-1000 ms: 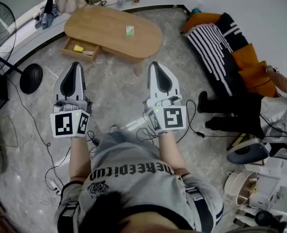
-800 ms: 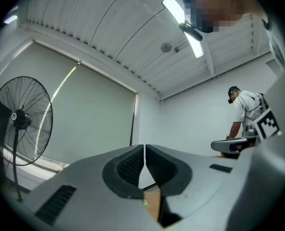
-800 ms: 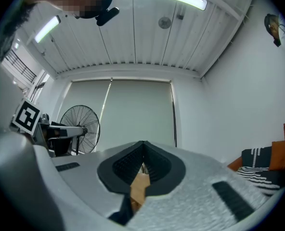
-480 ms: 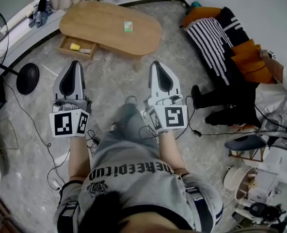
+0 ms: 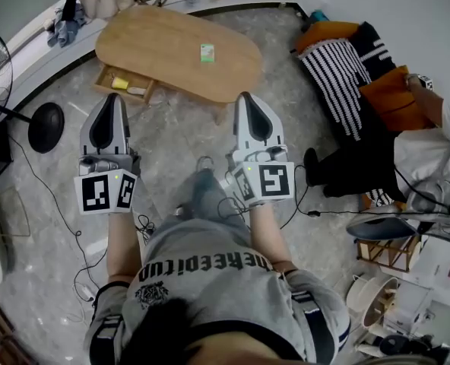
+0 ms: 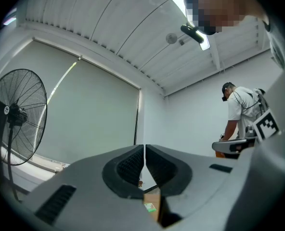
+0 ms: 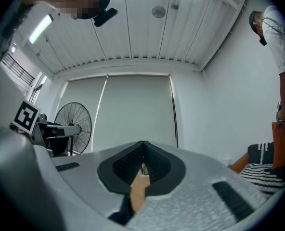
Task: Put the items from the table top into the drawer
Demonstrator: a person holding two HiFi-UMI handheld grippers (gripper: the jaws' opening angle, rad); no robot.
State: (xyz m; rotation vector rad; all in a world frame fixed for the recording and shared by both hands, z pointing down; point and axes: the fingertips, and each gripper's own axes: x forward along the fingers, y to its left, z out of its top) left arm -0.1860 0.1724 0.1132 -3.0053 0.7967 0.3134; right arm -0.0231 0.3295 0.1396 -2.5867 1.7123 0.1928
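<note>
A fan base (image 5: 46, 126) sits left of my path, cables (image 5: 65, 204) by my feet. The green item (image 5: 207, 52) lies on the table (image 5: 156, 44), whose drawer (image 5: 134, 96) stands open. My left gripper (image 5: 115, 99) and right gripper (image 5: 245, 97) are both closed, empty.

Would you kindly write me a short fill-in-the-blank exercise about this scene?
The drawer of the wooden table stands ____.
The small packet on the tabletop is mostly ____ in colour.
Both the left tool and the right tool have their jaws ____.
Missing words: open, green, shut.
</note>
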